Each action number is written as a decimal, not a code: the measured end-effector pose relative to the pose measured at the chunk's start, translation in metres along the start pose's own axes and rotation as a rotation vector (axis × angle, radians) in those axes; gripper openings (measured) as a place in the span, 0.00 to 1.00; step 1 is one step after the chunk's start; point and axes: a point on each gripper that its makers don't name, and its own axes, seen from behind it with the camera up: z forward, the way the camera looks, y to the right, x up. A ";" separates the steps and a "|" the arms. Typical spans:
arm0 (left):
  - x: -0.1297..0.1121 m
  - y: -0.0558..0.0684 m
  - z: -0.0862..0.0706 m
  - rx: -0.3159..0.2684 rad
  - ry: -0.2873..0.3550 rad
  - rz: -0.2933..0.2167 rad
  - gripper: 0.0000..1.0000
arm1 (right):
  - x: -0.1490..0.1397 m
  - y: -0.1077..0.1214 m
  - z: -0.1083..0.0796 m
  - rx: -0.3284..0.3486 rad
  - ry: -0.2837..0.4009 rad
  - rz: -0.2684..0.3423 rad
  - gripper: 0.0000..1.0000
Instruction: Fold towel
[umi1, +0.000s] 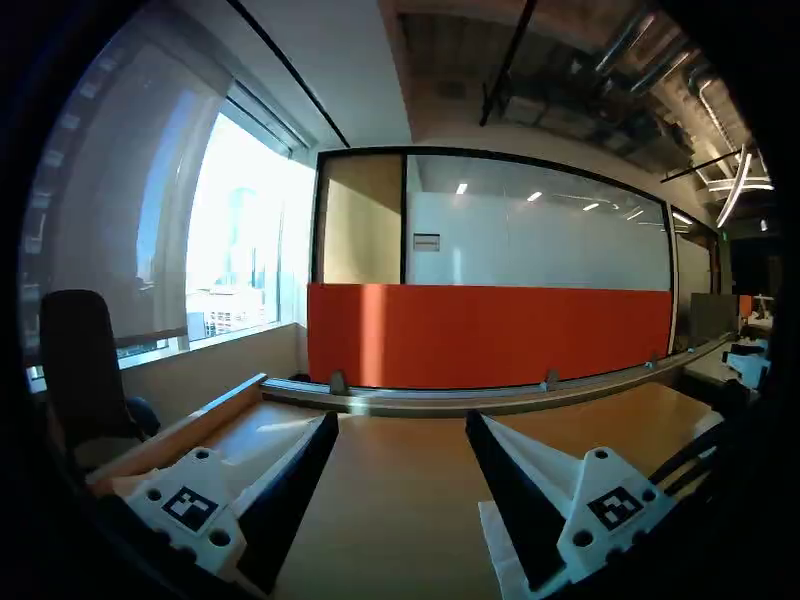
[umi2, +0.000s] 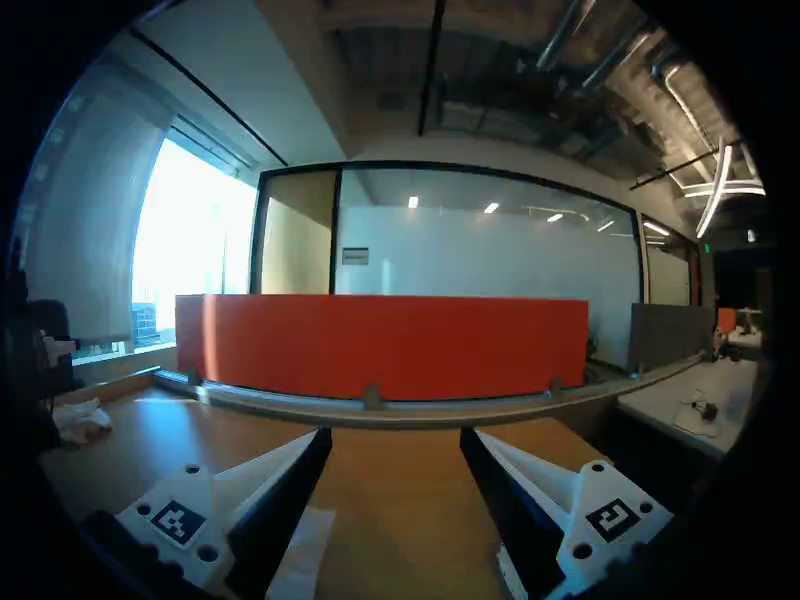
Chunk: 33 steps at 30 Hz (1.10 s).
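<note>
I've got the left claw (umi1: 400, 420) and right claw (umi2: 392, 435) wide open, empty, over the brown wooden bench (umi1: 400, 500). Flat white cloth towel (umi2: 303, 548) at 6 o'clock, ungripped. Folding looks unstarted.

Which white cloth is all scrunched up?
The small white cloth far left on the table in the right gripper view: it is bunched in a heap. The towel lies flat under the right claw.
</note>
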 end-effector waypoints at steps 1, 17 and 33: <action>0.006 0.001 -0.001 -0.003 -0.003 0.001 0.95 | 0.006 -0.001 0.000 0.000 0.000 0.001 0.99; 0.034 0.011 -0.004 -0.074 -0.075 0.062 0.95 | 0.045 -0.010 -0.004 0.027 -0.035 -0.012 0.99; 0.024 0.048 -0.008 -0.281 -0.176 0.150 0.95 | 0.036 -0.056 -0.005 0.279 -0.171 -0.119 0.99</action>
